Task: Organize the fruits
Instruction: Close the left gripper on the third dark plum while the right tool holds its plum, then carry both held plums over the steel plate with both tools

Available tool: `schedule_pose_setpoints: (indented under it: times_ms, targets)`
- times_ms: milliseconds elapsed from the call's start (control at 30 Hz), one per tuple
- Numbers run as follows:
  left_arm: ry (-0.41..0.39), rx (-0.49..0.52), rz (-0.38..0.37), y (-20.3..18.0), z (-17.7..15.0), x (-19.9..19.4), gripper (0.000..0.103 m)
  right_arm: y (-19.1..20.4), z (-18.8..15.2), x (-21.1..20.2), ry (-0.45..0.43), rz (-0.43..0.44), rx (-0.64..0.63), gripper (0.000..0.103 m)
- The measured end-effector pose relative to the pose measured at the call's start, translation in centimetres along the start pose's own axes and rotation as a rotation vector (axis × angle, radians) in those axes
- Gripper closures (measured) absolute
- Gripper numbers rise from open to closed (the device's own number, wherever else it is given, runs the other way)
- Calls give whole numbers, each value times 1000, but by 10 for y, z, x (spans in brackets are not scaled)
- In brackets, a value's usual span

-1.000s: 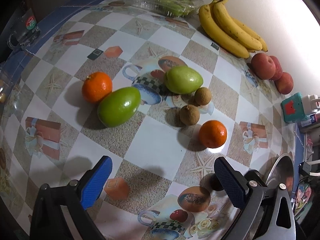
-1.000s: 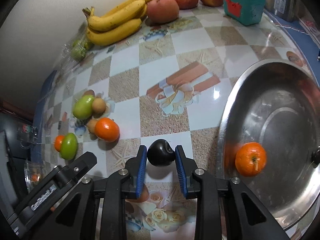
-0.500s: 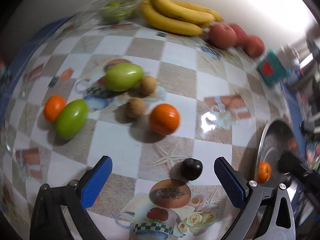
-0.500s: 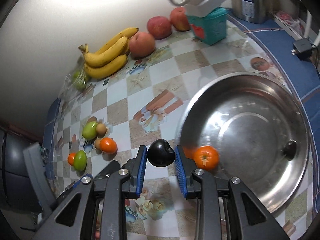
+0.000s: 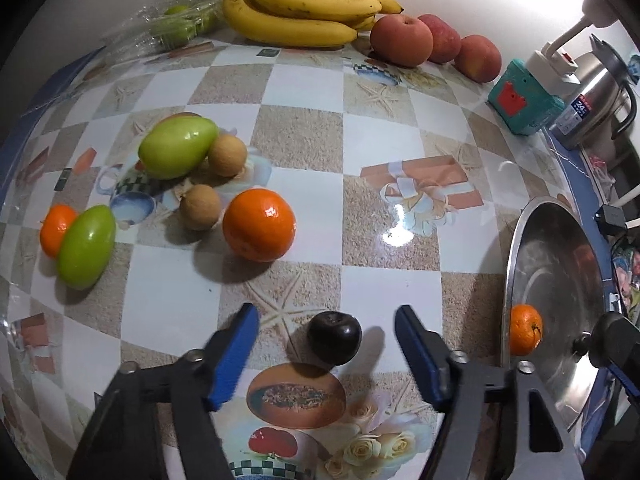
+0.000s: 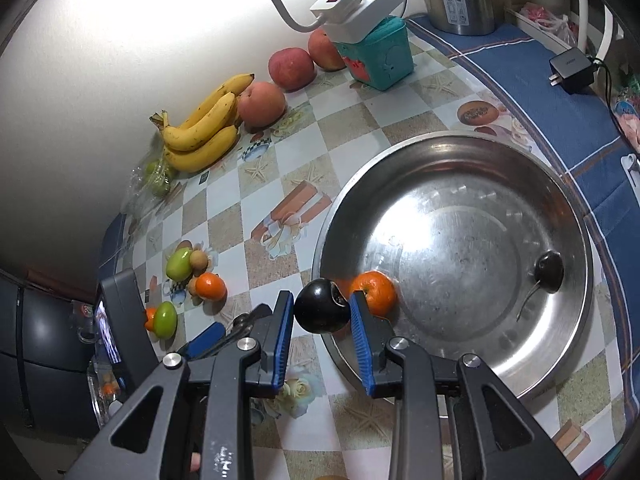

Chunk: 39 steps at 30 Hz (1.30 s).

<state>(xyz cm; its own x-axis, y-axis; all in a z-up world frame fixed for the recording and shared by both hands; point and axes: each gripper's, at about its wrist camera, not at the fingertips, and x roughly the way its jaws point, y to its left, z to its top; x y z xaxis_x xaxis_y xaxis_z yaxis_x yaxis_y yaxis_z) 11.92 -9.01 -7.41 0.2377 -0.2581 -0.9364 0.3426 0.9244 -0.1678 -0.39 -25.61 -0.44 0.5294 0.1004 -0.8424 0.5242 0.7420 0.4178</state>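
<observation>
While my right gripper [image 6: 322, 314] clamps a dark plum [image 6: 320, 305] at the steel basin [image 6: 500, 364] rim, my left gripper [image 5: 326, 354] has been closing (nothing gripped yet) around another dark fruit [image 5: 334, 336]; one orange [image 6: 374, 293] sits inside, most fruit remains out.

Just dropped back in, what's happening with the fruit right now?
The person's right gripper is shut on a dark round fruit, held at the rim of the steel pan. The pan already holds a small orange and a stemmed dark fruit. The left gripper straddles another dark fruit on the table. Its jaws have just been closing, but the pads do not touch it yet. A loose orange and green fruits wait beyond.
</observation>
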Motion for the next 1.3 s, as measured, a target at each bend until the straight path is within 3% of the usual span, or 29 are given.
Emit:
schedule_pose_setpoints:
  times_ms: [200, 600, 1033, 1300]
  targets:
    - [9, 1, 0, -4, 0, 1, 56, -3, 2, -3, -4, 13, 14, 73]
    - [7, -5, 14, -8, 1, 3, 72, -10, 4, -5, 6, 33, 25, 73]
    - [12, -40, -19, -3, 0, -5, 75, -10, 4, -4, 14, 36, 25, 73]
    - [-32, -65, -56, 3, 4, -27, 75, -15, 5, -1, 21, 35, 34, 73]
